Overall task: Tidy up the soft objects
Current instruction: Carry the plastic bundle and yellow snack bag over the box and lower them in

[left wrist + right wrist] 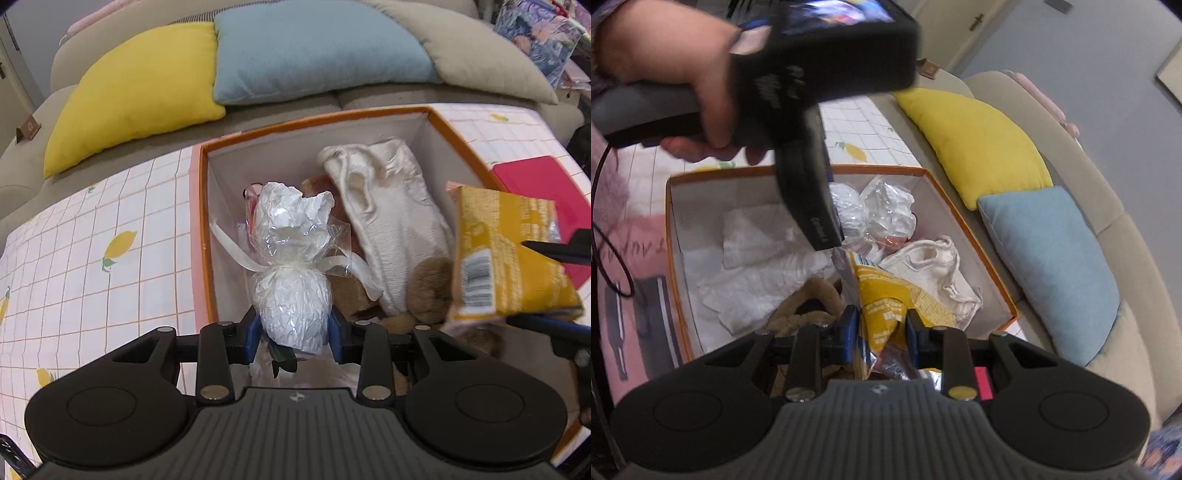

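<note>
My left hand-held gripper [293,334] clamped on parcel [291,299], right hand-held gripper [881,332] on packet [886,306]; lower both over box [201,236]; free floor spot unclear; release low, gently.

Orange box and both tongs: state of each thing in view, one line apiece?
Orange box: open, no lid on, partly filled.
White wrapped bundle: tied with ribbon, clamped in left tongs, over the box.
Yellow packet: crumpled, clamped in right tongs, over the box.
Cream cloth bag: lying loose in the box.
Brown plush toy: in the box, partly buried.
</note>
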A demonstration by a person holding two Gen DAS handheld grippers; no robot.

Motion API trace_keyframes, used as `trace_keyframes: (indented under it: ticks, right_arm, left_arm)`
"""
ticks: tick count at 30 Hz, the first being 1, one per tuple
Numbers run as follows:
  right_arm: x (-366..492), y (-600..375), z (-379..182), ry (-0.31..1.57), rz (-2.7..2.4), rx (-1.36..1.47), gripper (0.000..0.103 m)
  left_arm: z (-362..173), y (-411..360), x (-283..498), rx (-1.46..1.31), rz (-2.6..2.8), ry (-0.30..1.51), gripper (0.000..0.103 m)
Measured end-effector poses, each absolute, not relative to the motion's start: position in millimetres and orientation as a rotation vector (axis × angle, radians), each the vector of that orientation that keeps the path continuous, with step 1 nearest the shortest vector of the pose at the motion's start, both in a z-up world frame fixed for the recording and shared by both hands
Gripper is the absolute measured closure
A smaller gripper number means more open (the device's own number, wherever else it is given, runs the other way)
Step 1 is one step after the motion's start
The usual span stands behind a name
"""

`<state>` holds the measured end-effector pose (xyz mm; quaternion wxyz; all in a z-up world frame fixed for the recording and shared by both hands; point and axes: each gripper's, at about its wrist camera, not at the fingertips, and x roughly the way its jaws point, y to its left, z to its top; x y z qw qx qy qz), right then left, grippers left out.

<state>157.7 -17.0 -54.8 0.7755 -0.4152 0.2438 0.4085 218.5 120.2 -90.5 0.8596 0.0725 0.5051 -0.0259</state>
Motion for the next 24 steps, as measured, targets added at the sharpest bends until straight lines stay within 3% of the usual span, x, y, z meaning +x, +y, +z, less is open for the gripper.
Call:
trace_keyframes:
  ticks: [15,18,24]
  right_arm:
    - [155,-15,-50,0.513,0.901,-0.897,0.077]
    - [153,-14,-42,0.563,0.917,-0.843,0.078]
    - [147,-3,-36,0.705,0.980,-0.745,0.078]
  left_arm:
    - [-68,128,192,0.103,-0.004,0.996,0.047]
    - [-53,133,177,0.026,-0.023,0.960,0.039]
    - [-41,124,152,0.029,-0.030,0.924,0.039]
